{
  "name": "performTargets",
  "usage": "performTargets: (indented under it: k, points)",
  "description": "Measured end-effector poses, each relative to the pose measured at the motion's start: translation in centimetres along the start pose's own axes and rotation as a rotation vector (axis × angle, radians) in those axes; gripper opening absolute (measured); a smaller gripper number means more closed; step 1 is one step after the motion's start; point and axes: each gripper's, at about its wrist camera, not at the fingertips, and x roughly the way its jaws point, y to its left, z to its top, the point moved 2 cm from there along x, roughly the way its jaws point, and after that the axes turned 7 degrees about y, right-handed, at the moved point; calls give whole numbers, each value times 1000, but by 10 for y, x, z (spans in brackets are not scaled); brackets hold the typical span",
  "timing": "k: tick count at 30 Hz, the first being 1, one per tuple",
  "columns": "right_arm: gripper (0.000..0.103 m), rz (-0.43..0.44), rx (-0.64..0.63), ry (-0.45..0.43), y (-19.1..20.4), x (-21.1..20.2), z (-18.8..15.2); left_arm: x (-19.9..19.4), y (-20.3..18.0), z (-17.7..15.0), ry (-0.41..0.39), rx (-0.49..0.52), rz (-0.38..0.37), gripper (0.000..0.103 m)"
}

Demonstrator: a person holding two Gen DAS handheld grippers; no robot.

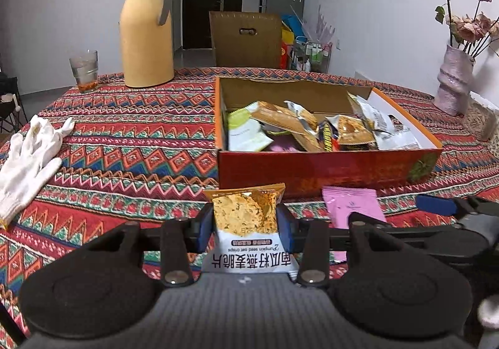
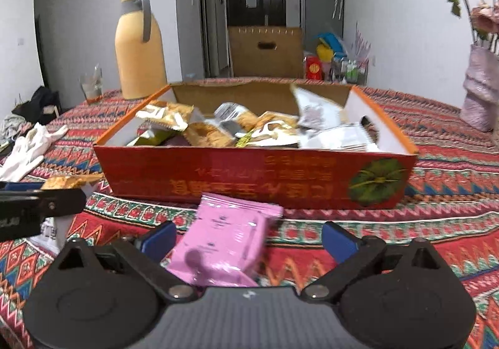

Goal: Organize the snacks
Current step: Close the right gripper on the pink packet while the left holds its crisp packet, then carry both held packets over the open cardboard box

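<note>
left gripper (image 1: 245, 225) jaws clamp the oat crisp packet (image 1: 244, 218); right gripper (image 2: 249, 238) jaws gape, seemingly clear of the pink packet (image 2: 226, 239) between them.

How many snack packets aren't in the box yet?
2. The crisps packet is pinched in the left gripper. The pink packet lies on the table before the box, between the right gripper's open fingers.

Glossy foil snack packets (image 1: 299, 127), matt cardboard box (image 1: 312, 168), woven cloth tablecloth (image 1: 131, 155).

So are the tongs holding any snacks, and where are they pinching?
The left tongs pinch the oat crisps packet by its two side edges, near the middle. The right tongs are open around the pink packet, not gripping it.
</note>
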Motion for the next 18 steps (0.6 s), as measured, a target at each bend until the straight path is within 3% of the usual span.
performTargets:
  k: [7, 13, 18]
  points:
    - [91, -6, -1, 62, 12, 24, 4, 7, 11, 6, -1, -5, 0, 43]
    - [64, -13, -5, 94, 13, 32, 0, 11, 11, 6, 5, -4, -8, 43]
    - [61, 5, -10, 85, 11, 26, -3, 10, 10, 8, 6, -14, -26, 43]
